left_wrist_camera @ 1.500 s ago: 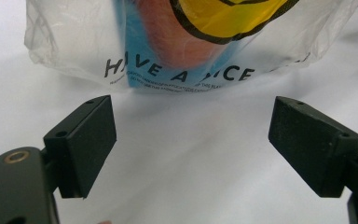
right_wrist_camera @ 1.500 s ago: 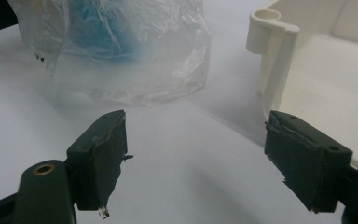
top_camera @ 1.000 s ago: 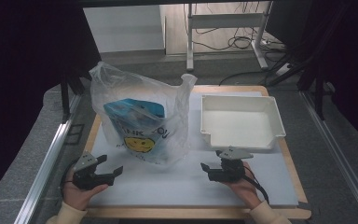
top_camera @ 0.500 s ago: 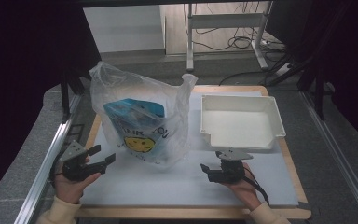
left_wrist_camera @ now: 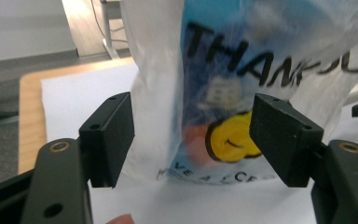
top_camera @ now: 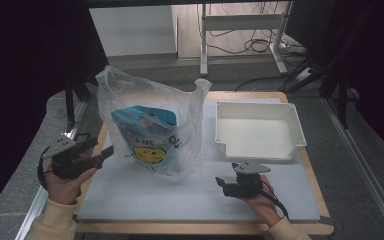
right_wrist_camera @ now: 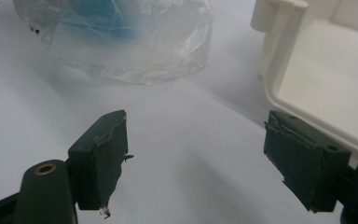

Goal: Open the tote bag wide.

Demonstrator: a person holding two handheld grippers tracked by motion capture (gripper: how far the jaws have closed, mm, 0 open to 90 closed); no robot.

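A clear plastic bag (top_camera: 150, 130) stands upright on the white mat, printed with black letters and a yellow smiley, with a blue packet inside. My left gripper (top_camera: 105, 151) hangs above the table's left edge and points at the bag's lower left side. In the left gripper view the bag (left_wrist_camera: 223, 93) stands just ahead of the gripper (left_wrist_camera: 191, 135); its jaws have just been closing, stand open, and hold nothing. My right gripper (top_camera: 221, 182) rests low on the mat in front of the tray, open and empty (right_wrist_camera: 196, 144), with the bag (right_wrist_camera: 121, 42) farther off.
A white plastic tray (top_camera: 260, 104) sits at the back right of the mat, its near corner (right_wrist_camera: 279, 70) close to the right gripper's right jaw. The white mat (top_camera: 180, 200) covers a wooden table (top_camera: 205, 227). Metal rails run along both sides.
The left gripper has risen off the mat and drifted left toward the table edge, with its jaws a little narrower. The right gripper, bag and tray have stayed put.
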